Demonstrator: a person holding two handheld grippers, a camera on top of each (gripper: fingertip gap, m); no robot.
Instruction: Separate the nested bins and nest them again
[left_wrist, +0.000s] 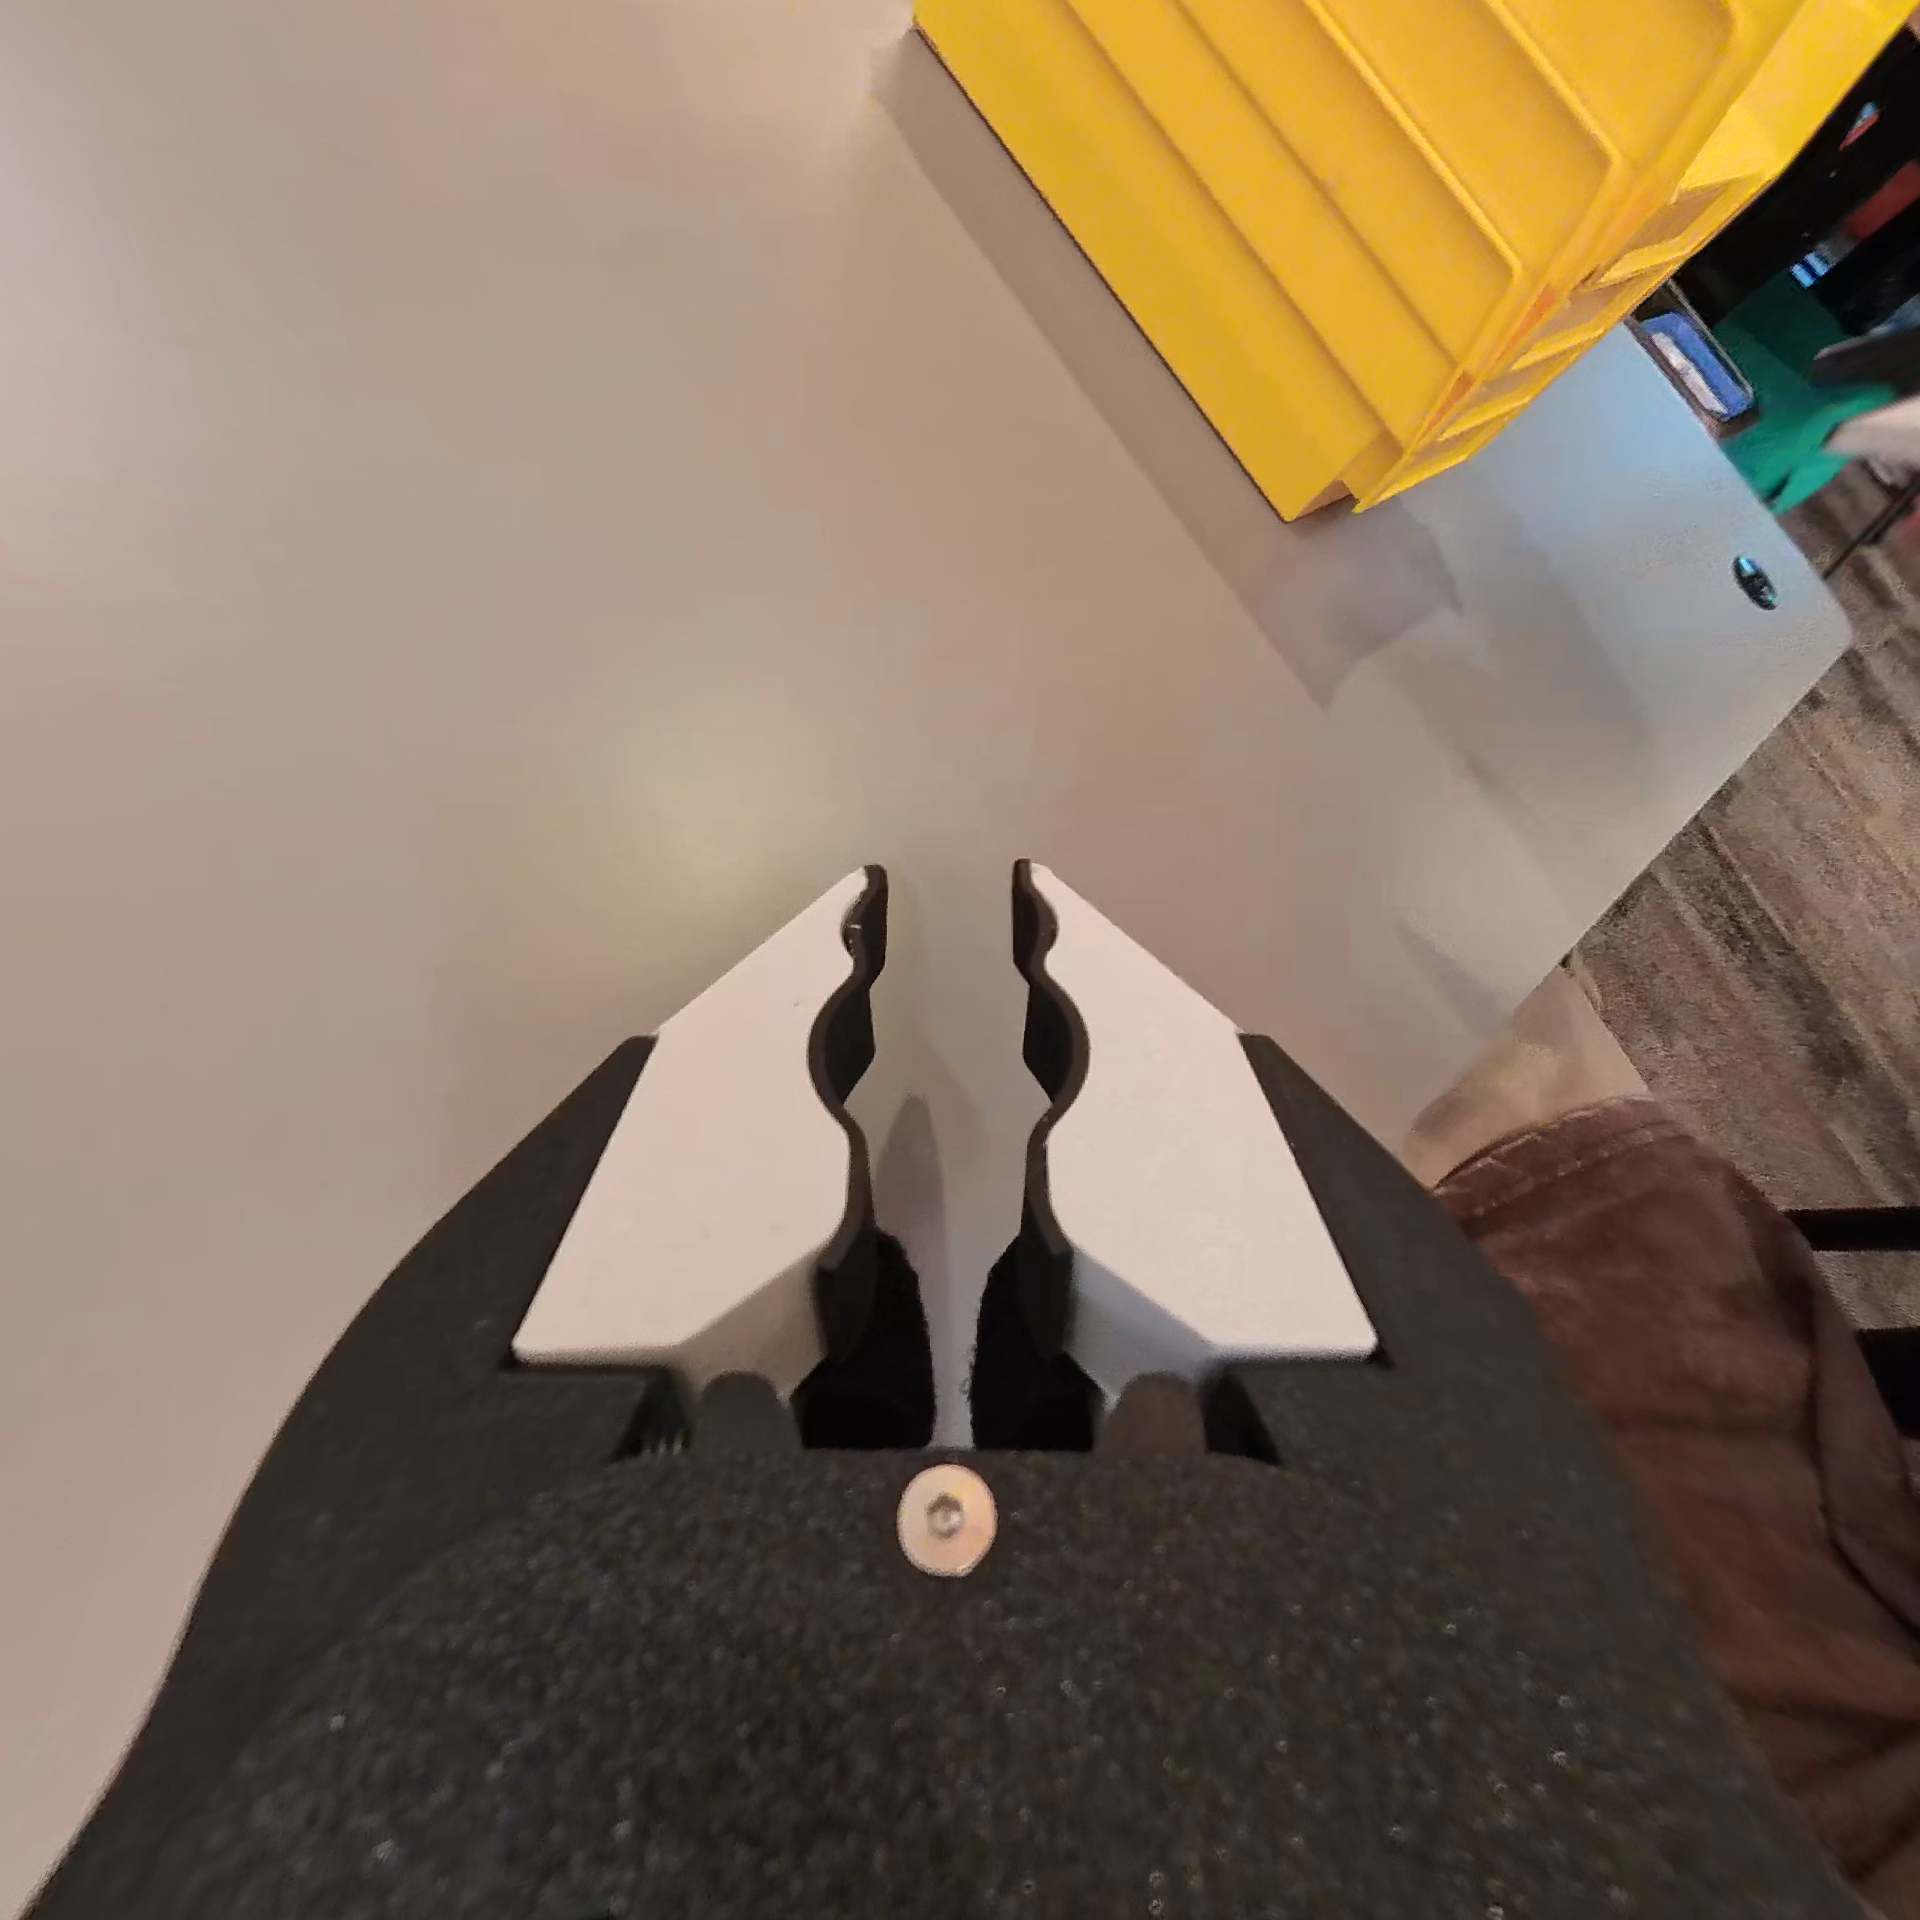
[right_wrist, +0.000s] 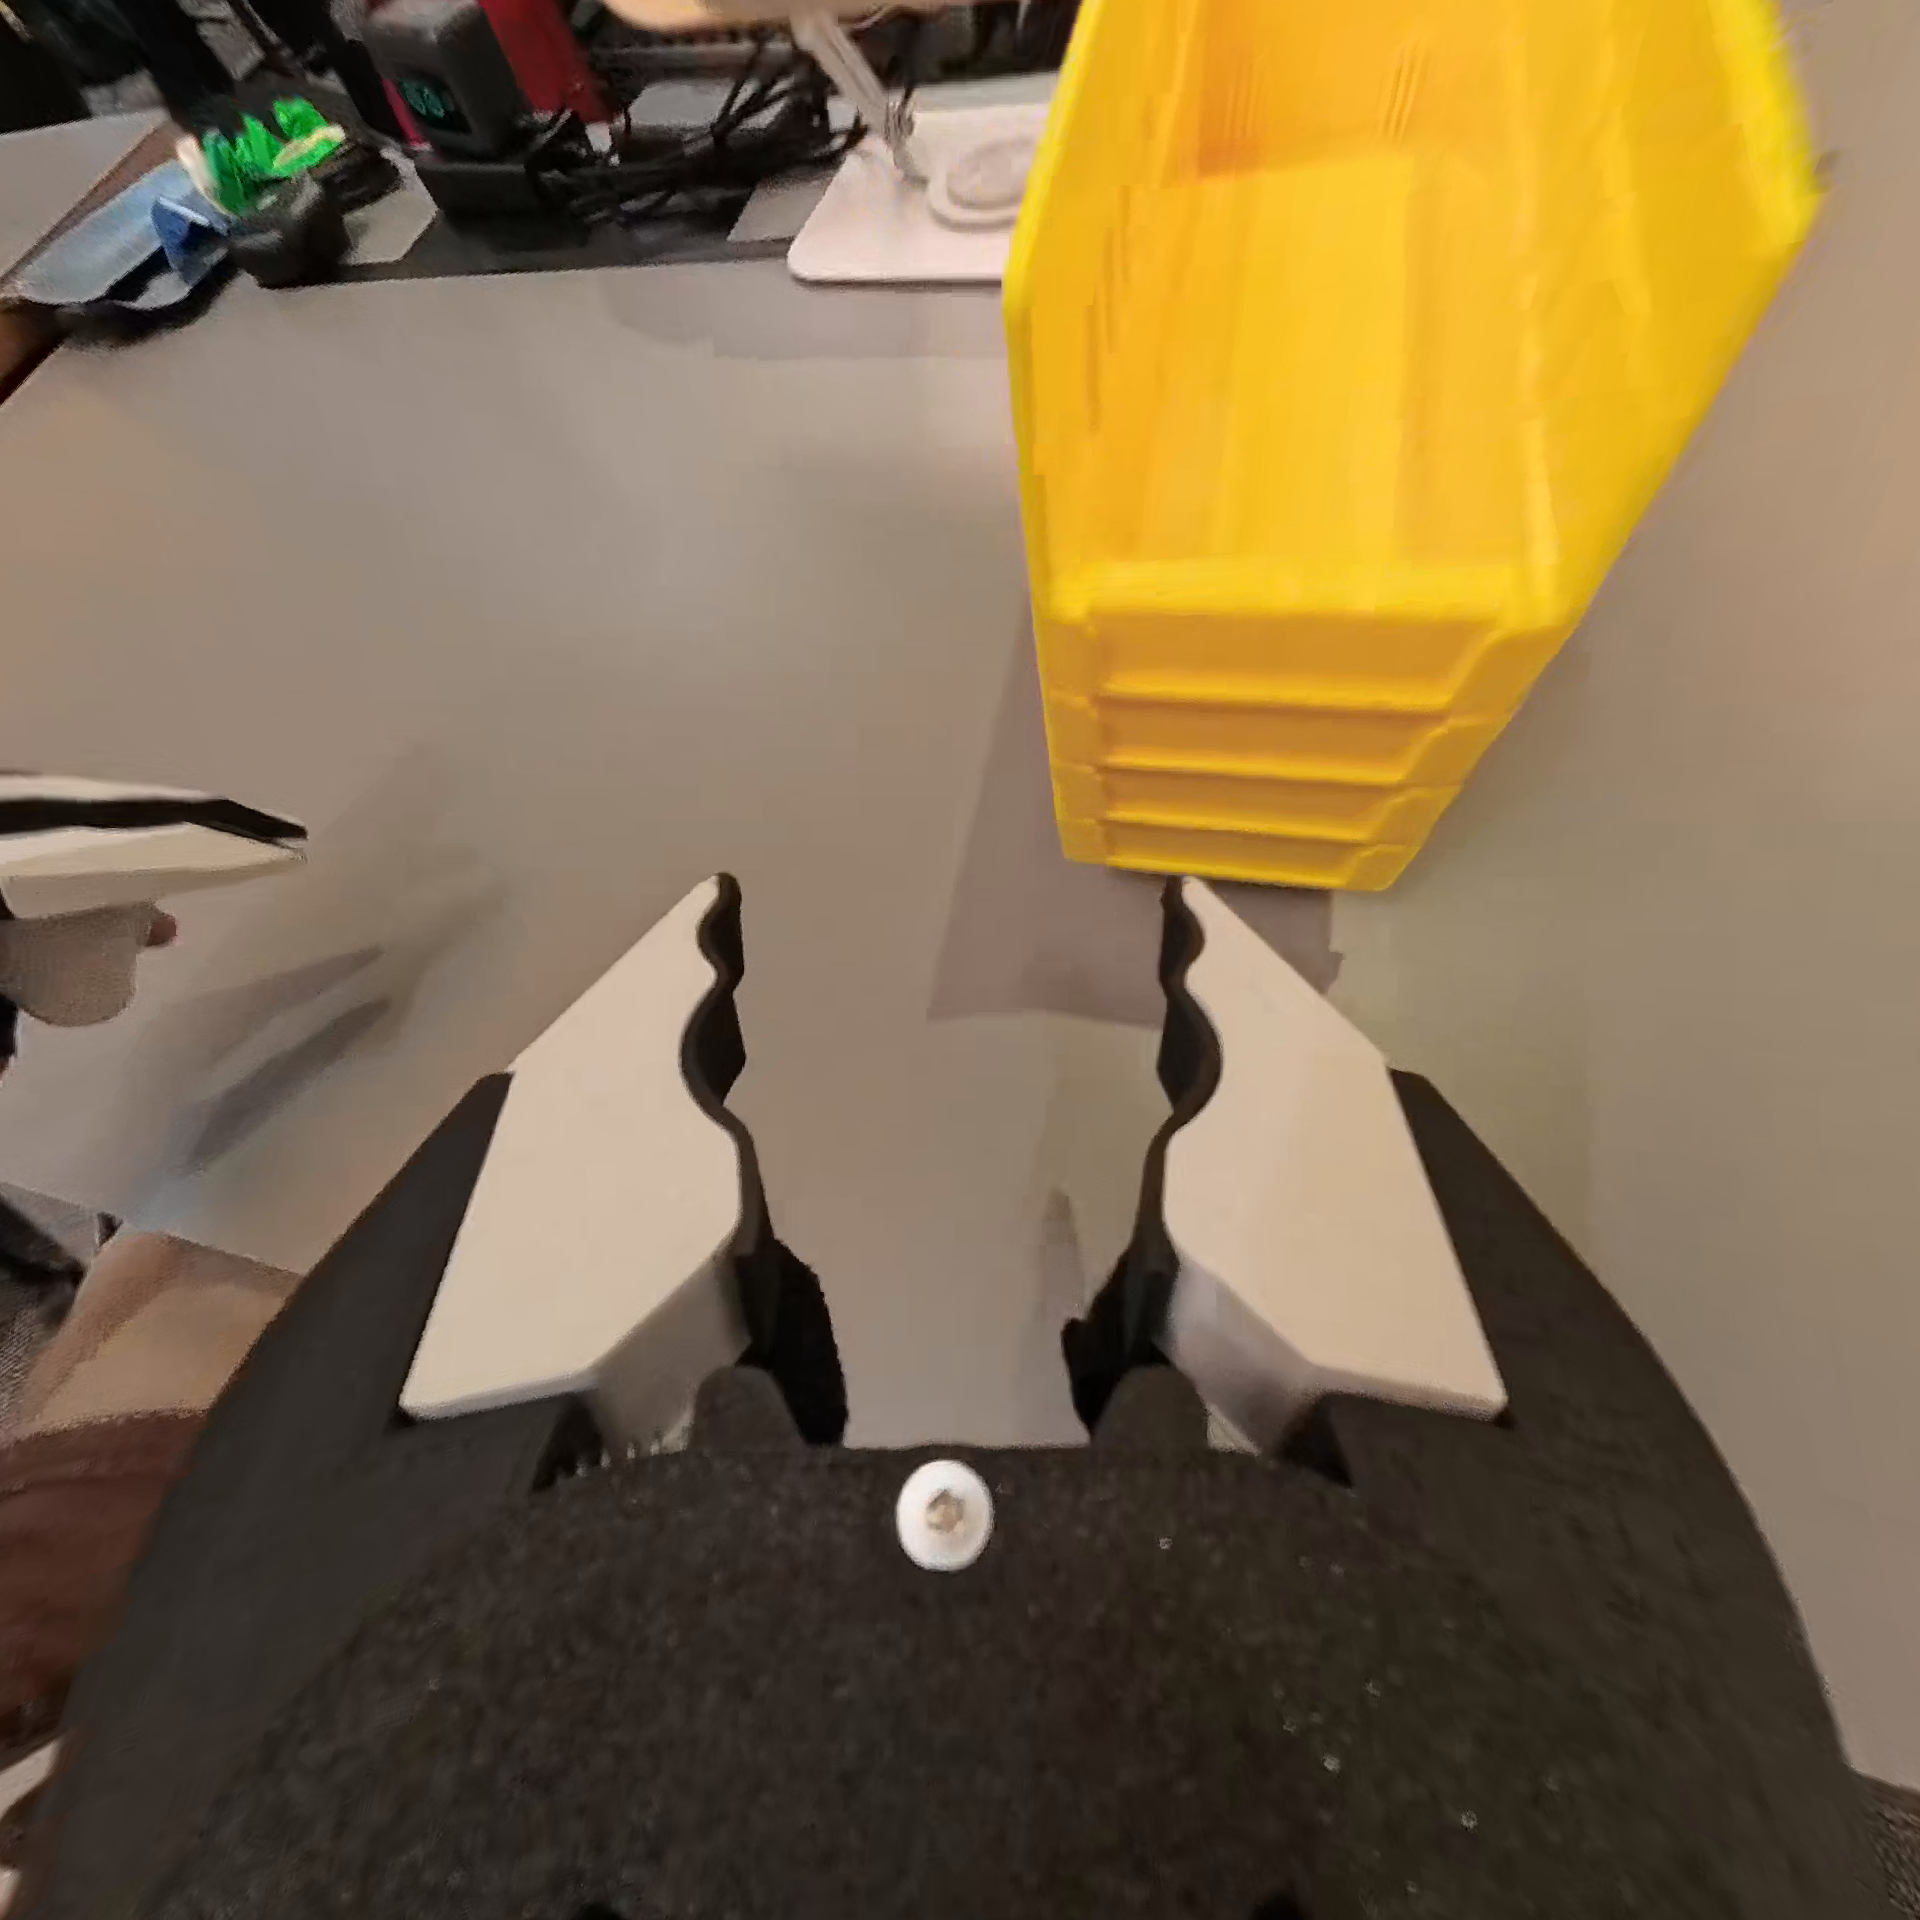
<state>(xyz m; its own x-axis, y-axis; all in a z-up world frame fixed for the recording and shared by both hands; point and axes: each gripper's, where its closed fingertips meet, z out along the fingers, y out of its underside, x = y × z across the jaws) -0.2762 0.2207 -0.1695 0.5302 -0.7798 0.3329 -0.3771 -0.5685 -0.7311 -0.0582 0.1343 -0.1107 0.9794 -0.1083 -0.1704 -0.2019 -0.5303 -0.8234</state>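
Pale grey table (left_wrist: 468, 520) fills most of what I see from both wrists, with patterned carpet (left_wrist: 1745, 935) past its edge at 3 o'clock in the left wrist view.

On the left wrist view, my left gripper (left_wrist: 951, 883) hangs over bare tabletop with its fingers a narrow gap apart, holding nothing. The bins (left_wrist: 1403, 239), yellow and nested in one stack, sit on the table at 1 o'clock, well apart from the fingertips; I see the stepped side walls of several bins, one inside another. A brown sleeve (left_wrist: 1662, 1403) shows at 4 o'clock beside the gripper body.

On the right wrist view, my right gripper (right_wrist: 951, 894) has its fingers wide apart and empty. The bins (right_wrist: 1351, 416) stand at 1 o'clock, open top facing me, the layered front lips stacked low down. The tip of my right-hand finger (right_wrist: 1268, 1091) lies just under the stack's front lip; I cannot tell whether it touches. The left gripper (right_wrist: 156, 831) shows at 9 o'clock, blurred, over the table.

Beyond the table's far edge, at 11 o'clock, I see clutter: black cables (right_wrist: 644, 156), a blue cloth (right_wrist: 177, 229), something green (right_wrist: 260, 145), and a white pad (right_wrist: 914, 218) at 12.
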